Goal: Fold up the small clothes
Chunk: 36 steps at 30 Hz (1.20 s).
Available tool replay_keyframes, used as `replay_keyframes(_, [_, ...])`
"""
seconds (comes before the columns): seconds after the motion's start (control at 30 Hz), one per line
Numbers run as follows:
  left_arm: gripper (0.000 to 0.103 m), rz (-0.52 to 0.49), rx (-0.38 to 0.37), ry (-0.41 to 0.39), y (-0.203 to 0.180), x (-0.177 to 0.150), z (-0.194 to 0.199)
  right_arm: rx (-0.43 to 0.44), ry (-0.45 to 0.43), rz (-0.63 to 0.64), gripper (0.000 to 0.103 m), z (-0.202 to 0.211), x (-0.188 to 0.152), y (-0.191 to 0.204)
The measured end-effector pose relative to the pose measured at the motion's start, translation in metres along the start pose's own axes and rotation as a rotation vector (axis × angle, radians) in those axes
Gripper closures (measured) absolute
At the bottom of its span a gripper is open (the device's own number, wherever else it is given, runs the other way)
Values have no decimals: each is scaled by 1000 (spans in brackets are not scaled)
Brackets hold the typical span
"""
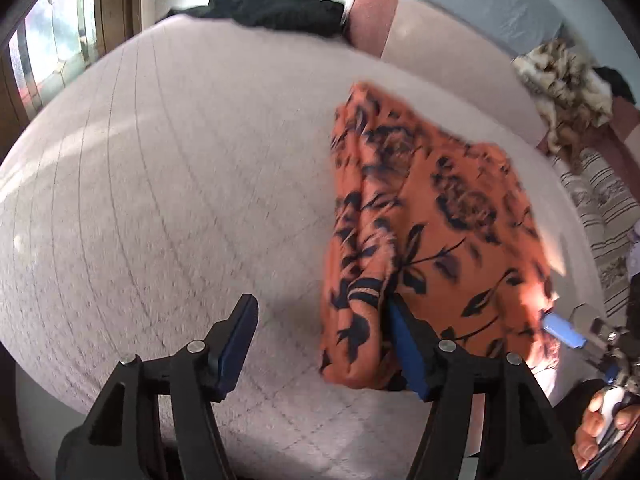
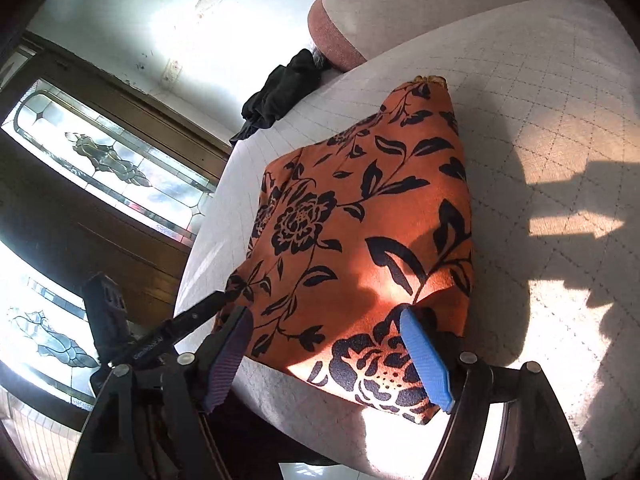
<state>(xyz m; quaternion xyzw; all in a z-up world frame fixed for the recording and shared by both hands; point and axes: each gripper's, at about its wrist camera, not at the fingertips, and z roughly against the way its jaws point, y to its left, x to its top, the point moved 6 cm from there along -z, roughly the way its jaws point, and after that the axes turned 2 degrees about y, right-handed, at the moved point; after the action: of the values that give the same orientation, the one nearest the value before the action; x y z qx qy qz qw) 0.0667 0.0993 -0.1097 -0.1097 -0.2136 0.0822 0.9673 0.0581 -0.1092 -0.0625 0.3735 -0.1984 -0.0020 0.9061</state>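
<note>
The orange garment [image 2: 360,232] is seen lying folded into a compact panel on the quilted cushion [image 1: 160,184], close to its near edge. The left gripper [image 1: 324,344] is held with its jaws apart: one blue pad is touching the garment's bunched left side, the other stands over bare cushion, and nothing is clamped. The right gripper [image 2: 328,356] is also spread wide, its pads straddling the near corner of the garment without pinching it. The fold on this piece is judged to be largely done, though the left side looks rumpled and may need smoothing. A black garment [image 2: 280,96] is left in a heap at the far edge of the cushion, and a patterned pile [image 1: 568,92] lies off to the right, so more folding appears to remain.
</note>
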Motion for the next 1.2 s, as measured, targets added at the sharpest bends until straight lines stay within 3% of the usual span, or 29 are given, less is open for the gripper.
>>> replay_keyframes(0.1, [36, 24, -36, -89, -2, 5, 27, 11, 0, -24, 24, 1, 1, -2])
replay_keyframes(0.2, [33, -40, -42, -195, -17, 20, 55, 17, -59, -1, 24, 19, 10, 3])
replay_keyframes(0.3, [28, -103, -48, -236, -36, 33, 61, 0, -97, -53, 24, 26, 20, -15])
replay_keyframes(0.37, [27, -145, -21, -226, -47, 39, 47, -12, -96, -129, 24, 24, 23, -37])
replay_keyframes(0.43, [27, -151, 34, -157, -50, 40, 19, -2, -87, -191, 23, 23, 22, -51])
replay_keyframes(0.5, [27, -126, 18, -96, -48, 38, 2, 4, -80, -187, 23, 22, 20, -53])
replay_keyframes(1.03, [27, -96, 6, -126, -37, 33, 24, -20, -62, -142, 23, 18, 10, -38])
replay_keyframes(1.2, [24, -50, -88, -165, -28, 42, 41, -30, -61, -125, 23, 20, 14, -34])
